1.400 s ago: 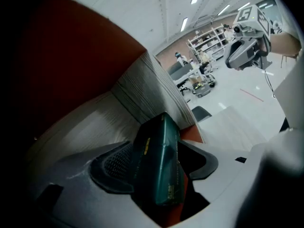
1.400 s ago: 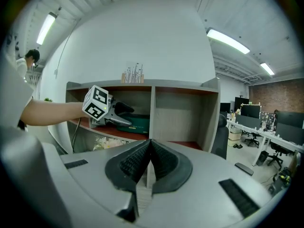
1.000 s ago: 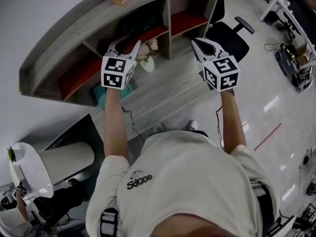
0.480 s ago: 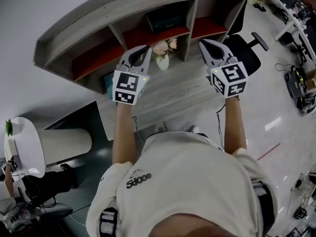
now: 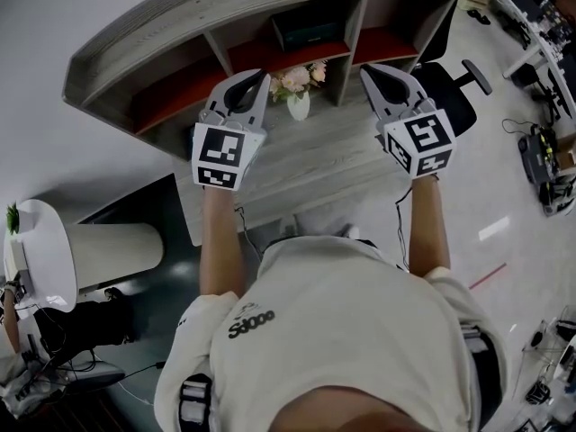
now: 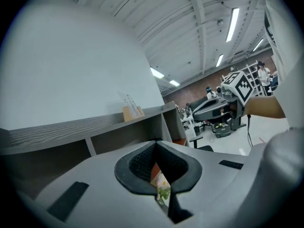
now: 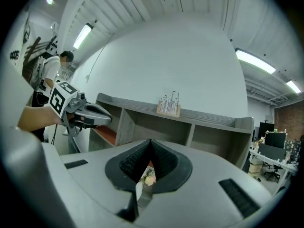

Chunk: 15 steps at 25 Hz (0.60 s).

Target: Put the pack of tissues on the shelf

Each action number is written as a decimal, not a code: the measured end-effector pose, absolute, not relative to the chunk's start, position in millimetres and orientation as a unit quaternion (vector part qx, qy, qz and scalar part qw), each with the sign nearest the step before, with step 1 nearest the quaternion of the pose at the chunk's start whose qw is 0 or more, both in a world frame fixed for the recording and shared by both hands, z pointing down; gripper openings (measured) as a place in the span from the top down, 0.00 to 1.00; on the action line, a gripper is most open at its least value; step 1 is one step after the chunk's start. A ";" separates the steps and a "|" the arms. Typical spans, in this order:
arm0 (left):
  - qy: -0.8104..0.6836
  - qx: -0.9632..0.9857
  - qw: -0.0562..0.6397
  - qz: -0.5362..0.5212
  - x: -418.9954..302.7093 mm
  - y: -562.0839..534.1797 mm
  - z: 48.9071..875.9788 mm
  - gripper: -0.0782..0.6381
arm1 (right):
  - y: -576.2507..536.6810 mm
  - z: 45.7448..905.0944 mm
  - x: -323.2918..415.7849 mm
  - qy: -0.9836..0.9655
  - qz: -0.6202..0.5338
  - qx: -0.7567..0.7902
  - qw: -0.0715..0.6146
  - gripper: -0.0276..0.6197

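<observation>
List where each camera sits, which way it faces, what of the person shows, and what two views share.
Head view: on the person's head, steeply down at the shelf; shows torso, forearms, left gripper, right gripper.
Left gripper view: on the left gripper, along its shut jaws toward the shelf; shows the right gripper and forearm.
Right gripper view: on the right gripper, toward the shelf; shows the left gripper and forearm.
Shared: both gripper views see the flowers past their jaws and the wooden rack on top.
</observation>
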<state>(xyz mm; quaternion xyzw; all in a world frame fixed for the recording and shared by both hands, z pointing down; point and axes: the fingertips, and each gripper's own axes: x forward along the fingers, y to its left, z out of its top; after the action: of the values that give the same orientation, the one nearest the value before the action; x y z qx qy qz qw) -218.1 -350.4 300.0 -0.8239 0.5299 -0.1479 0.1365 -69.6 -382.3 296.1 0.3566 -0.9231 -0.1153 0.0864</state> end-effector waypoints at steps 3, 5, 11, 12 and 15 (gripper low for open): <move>0.529 -0.824 0.139 -0.146 -215.8 -347.9 297.2 0.87 | -378.9 294.9 -70.2 -0.925 -0.119 0.351 0.089 0.95; 0.529 -0.824 0.141 -0.147 -214.1 -346.4 296.5 0.87 | -377.0 295.0 -70.5 -0.925 -0.119 0.348 0.091 0.95; 0.526 -0.824 0.152 -0.148 -208.7 -344.2 291.7 0.87 | -372.8 292.0 -71.0 -0.922 -0.138 0.346 0.103 0.95; 0.525 -0.824 0.153 -0.148 -207.9 -344.7 291.4 0.87 | -372.6 291.5 -71.0 -0.922 -0.140 0.346 0.104 0.95; 0.525 -0.824 0.153 -0.150 -205.4 -345.9 292.6 0.87 | -372.8 291.3 -70.0 -0.921 -0.142 0.347 0.108 0.95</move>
<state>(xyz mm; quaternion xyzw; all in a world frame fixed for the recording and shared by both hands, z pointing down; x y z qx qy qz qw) -205.4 -345.9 292.6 -0.8238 0.5248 -0.1502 0.1528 -70.0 -372.8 291.3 0.3467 -0.9209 -0.1423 0.1076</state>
